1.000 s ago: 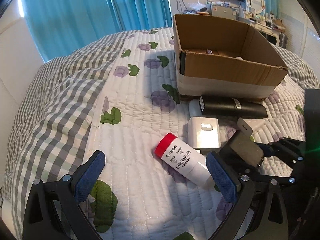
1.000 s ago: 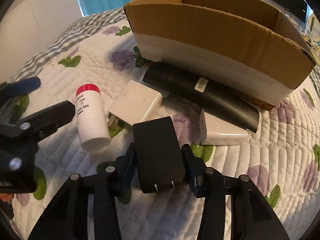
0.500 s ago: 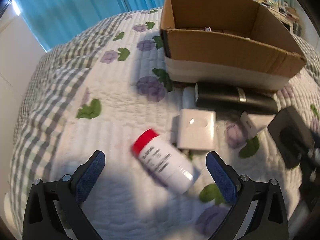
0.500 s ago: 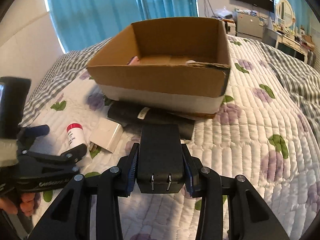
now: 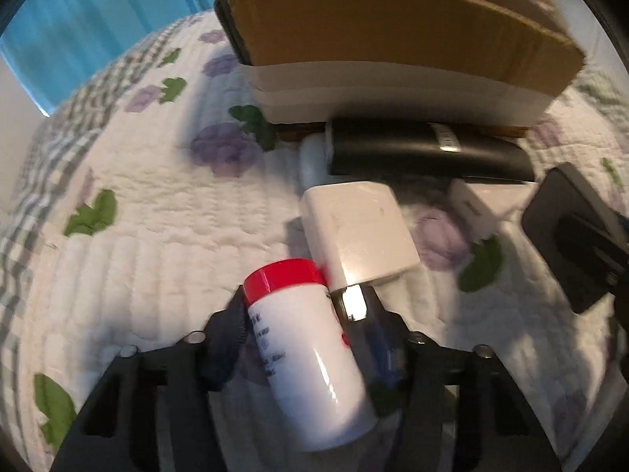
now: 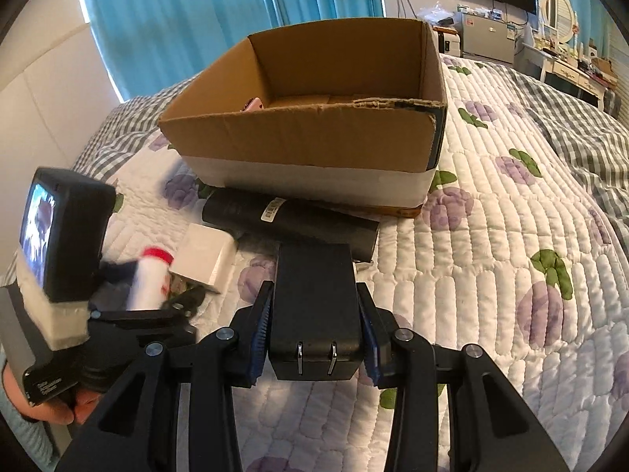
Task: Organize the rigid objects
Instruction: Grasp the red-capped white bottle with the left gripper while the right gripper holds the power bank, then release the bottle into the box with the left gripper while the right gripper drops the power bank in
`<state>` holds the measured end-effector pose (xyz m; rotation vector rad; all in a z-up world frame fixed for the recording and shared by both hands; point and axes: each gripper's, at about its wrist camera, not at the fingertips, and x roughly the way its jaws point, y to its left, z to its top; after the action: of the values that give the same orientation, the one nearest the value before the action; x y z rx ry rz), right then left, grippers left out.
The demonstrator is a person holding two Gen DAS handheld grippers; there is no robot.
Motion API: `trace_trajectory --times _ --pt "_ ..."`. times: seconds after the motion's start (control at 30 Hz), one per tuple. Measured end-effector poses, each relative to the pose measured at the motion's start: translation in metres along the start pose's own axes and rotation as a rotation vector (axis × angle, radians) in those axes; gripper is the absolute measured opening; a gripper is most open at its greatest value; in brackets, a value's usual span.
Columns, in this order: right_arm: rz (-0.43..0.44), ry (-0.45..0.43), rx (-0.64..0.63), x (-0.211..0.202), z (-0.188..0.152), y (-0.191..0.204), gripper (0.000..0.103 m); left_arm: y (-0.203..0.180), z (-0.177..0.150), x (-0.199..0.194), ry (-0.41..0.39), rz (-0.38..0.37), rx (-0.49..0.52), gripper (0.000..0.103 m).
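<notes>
Left wrist view: the left gripper (image 5: pixel 306 338) pinches one white bottle (image 5: pixel 310 358) with a red cap (image 5: pixel 285 275), its fingers pressed against the bottle's sides, the cap pointing away from the camera toward the box. Just past the cap lies one white adapter (image 5: pixel 359 232) on the quilt (image 5: pixel 157 236), its metal prong end beside the bottle; whether they touch I cannot tell. Beyond it a black tube (image 5: pixel 424 153) lies along the foot of the one cardboard box (image 5: pixel 393 35), with a white cylinder end (image 5: pixel 312 157) showing at the tube's left tip. A second white block (image 5: pixel 487 204) lies to the right, near the tube. At the far right edge the black adapter (image 5: pixel 566 228) shows from the side, held off the quilt by the other tool.

The right wrist view shows what that one hides. The right gripper (image 6: pixel 314 338) is closed on the black adapter (image 6: pixel 314 306), blue pads against both its sides, two metal prongs facing the camera. The box (image 6: pixel 314 145) is open, and something pink (image 6: pixel 251 104) lies inside by its left wall; the rest of its floor is mostly hidden by the near wall. The bottle (image 6: pixel 151 283) is blurred here, in the left tool's fingers at the left, below that tool's camera with its lit screen (image 6: pixel 39 220). The second white block and the cylinder end do not appear here, being behind the black adapter and tube (image 6: pixel 291 216). So: one box, one bottle, one tube, one black adapter, two white blocks.
</notes>
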<state>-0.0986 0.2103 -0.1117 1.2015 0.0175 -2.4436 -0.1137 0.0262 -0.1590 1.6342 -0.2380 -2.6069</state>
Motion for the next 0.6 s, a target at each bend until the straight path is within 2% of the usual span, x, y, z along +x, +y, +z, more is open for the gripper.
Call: trace_trajectory --times 0.03,0.07,0.1,0.13,0.37,0.6 --pt "0.0 -0.003 0.002 -0.001 0.0 0.0 0.039 0.001 -0.001 -0.005 -0.013 -0.013 -0.006 0.047" --pt "-0.001 -0.005 0.003 -0.002 0.0 -0.001 0.039 0.002 -0.003 -0.01 -0.023 -0.033 -0.006 0.038" --pt "-0.004 -0.006 0.003 -0.002 0.0 0.0 0.039 0.002 -0.003 -0.014 -0.032 -0.069 -0.009 0.037" --pt "-0.007 -0.005 0.002 -0.003 0.0 0.0 0.039 0.001 -0.005 -0.02 -0.043 -0.091 -0.008 0.037" --pt "-0.025 -0.012 -0.009 -0.012 -0.001 0.005 0.039 -0.007 -0.013 -0.052 -0.1 -0.112 0.019 0.036" --pt "-0.065 -0.04 -0.053 -0.04 0.003 0.013 0.039 -0.008 -0.013 -0.082 -0.156 -0.128 0.011 0.036"
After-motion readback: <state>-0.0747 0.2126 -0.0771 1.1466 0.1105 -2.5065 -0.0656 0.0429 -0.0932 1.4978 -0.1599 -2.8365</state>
